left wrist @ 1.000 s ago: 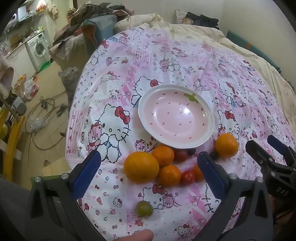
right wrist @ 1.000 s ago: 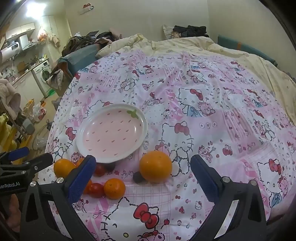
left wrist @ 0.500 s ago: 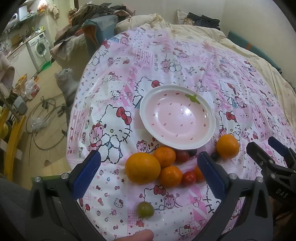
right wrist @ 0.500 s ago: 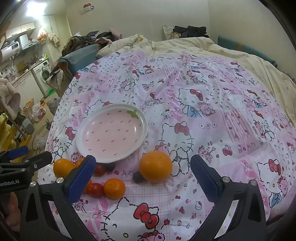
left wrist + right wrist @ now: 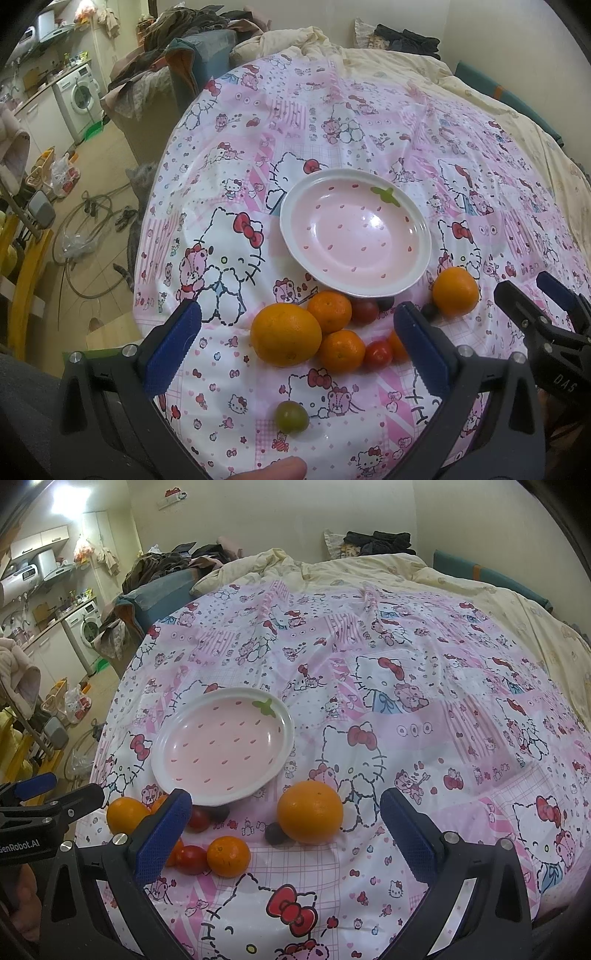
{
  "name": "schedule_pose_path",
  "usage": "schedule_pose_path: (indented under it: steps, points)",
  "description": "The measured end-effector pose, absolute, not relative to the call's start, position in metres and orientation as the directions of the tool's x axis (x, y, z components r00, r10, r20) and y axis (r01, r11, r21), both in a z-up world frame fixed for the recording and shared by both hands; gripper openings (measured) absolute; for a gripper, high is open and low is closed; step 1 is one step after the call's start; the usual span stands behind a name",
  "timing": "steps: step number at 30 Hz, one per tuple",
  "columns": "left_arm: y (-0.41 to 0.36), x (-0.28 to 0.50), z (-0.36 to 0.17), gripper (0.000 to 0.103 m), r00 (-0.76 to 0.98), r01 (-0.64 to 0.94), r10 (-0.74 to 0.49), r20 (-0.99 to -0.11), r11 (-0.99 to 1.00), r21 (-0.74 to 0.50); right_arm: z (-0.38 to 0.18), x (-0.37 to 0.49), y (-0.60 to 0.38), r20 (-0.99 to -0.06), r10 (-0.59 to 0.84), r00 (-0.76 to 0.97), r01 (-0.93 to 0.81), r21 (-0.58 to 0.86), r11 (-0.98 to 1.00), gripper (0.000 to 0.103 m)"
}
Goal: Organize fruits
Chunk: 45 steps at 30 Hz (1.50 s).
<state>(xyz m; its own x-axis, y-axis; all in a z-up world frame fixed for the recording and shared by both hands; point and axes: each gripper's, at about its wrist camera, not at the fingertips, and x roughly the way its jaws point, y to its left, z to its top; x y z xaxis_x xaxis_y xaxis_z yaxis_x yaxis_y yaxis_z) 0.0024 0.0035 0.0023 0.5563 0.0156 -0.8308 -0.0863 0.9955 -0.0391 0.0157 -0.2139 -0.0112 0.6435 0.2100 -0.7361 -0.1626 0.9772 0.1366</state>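
An empty pink strawberry plate point(image 5: 421, 251) point(image 5: 286, 723) sits on the Hello Kitty cloth. In front of it lie a large orange point(image 5: 285, 339), two tangerines point(image 5: 329, 311) point(image 5: 341, 350), red tomatoes point(image 5: 377, 353), a dark grape point(image 5: 386, 303), another orange point(image 5: 455, 291) point(image 5: 310, 811) and a green fruit point(image 5: 291, 417). My left gripper point(image 5: 297, 350) is open and empty, above the fruit cluster. My right gripper point(image 5: 286, 834) is open and empty, near the right orange, a tangerine point(image 5: 228, 856) and a dark grape point(image 5: 275, 833).
The cloth covers a bed with a cream duvet point(image 5: 369, 572) behind. The bed edge drops off at the left to a floor with cables point(image 5: 88, 221), a washing machine point(image 5: 79, 98) and piled clothes point(image 5: 177, 26).
The left wrist view has shifted slightly, so plate and fruit sit a little lower right. No fruit moved. Both grippers stay open.
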Motion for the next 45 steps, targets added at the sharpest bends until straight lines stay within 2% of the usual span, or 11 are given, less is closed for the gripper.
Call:
schedule_pose_path:
  steps: [45]
  points:
    - [0.0046,0.0023,0.0013,0.103,0.554,-0.084,0.016,-0.832,0.996,-0.037,-0.0117,0.0165,-0.2198,-0.735,0.209,0.645,-0.154,0.144,0.978,0.103]
